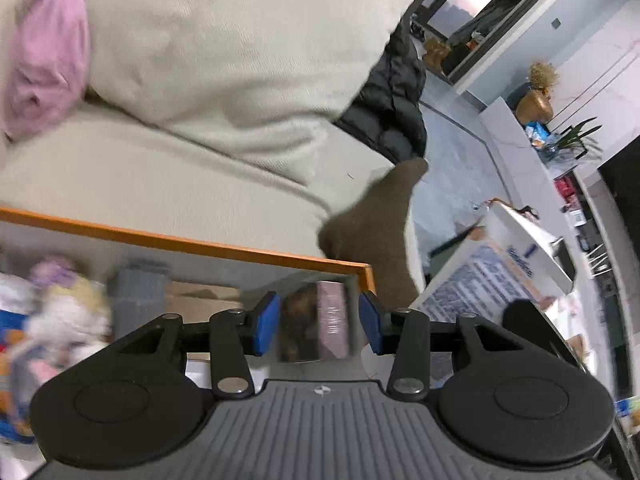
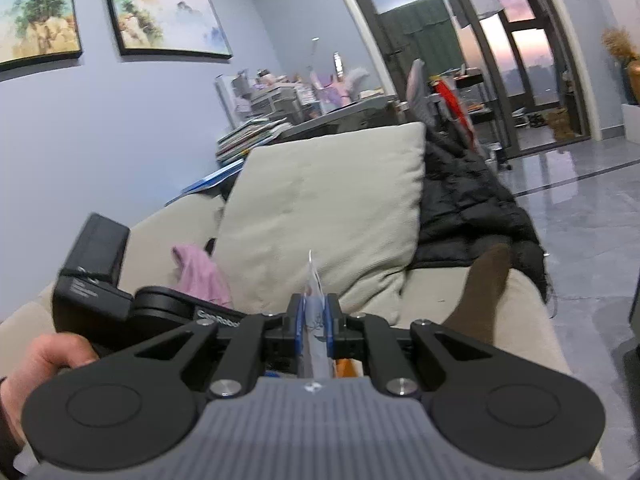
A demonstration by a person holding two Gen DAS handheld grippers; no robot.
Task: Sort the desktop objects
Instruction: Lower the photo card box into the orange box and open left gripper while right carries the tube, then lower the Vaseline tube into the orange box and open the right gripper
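In the left wrist view my left gripper (image 1: 319,326) is open, its blue pads on either side of a small pink and brown box (image 1: 316,322) that lies on the table by the orange-edged corner (image 1: 366,276); the pads do not touch it. Blurred toys and a plush (image 1: 60,312) lie at the left, with a grey item (image 1: 138,300) beside them. In the right wrist view my right gripper (image 2: 313,326) is shut on a thin white and blue packet (image 2: 314,312) that stands edge-on between the pads, held up above the sofa. The left gripper body (image 2: 92,280) shows at the left.
A beige sofa (image 1: 160,184) with a large cushion (image 2: 320,208), a pink cloth (image 1: 48,52), a black jacket (image 2: 472,208) and a brown sock (image 1: 376,232) lies beyond the table. A printed white box (image 1: 492,276) stands at the right. Tiled floor (image 2: 580,220) spreads to the right.
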